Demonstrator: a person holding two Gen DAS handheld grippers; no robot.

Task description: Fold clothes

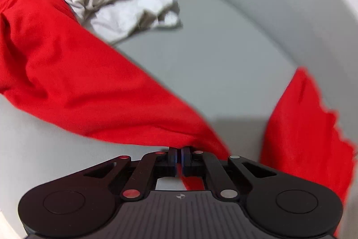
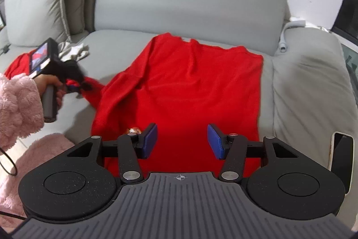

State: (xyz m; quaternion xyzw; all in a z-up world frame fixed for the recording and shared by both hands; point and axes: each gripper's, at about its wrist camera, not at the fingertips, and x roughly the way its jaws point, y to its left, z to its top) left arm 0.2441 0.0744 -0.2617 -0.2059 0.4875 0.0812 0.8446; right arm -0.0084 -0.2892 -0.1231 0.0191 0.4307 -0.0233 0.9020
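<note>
Red knit garment [image 2: 179,91], soft jersey, long-sleeved: lying spread on the seat of the grey fabric sofa [image 2: 190,6], body roughly flat with creases running down from the collar, one sleeve trailing off to the left.

Left gripper [image 1: 179,150], black two-finger claw with blue pads: fingers pressed together and pinching a bunched fold of that red sleeve, the cloth stretching away taut toward the far cushion. Seen from the right wrist, the same tool [image 2: 77,85] is being held by a hand in a fluffy pink sleeve [image 2: 18,102].

Right gripper [image 2: 182,141], matching black claw: fingers standing well apart, gripping nothing, hovering over the near hem of the red garment.

Crumpled white cloth [image 1: 120,3], a second garment: sitting just beside, possibly touching, the red fabric at the back of the seat.

Risks, as judged:
- The pinch is taking only a thin bunch of sleeve; a sharp pull is likely slipping it free.
- With nothing pinning the body, dragging the sleeve may be skewing the whole garment and undoing its flatness.
- The sleeve's sweep may be catching the white cloth and dragging it into the fold.
- Creases left unsmoothed are getting folded in.
</note>
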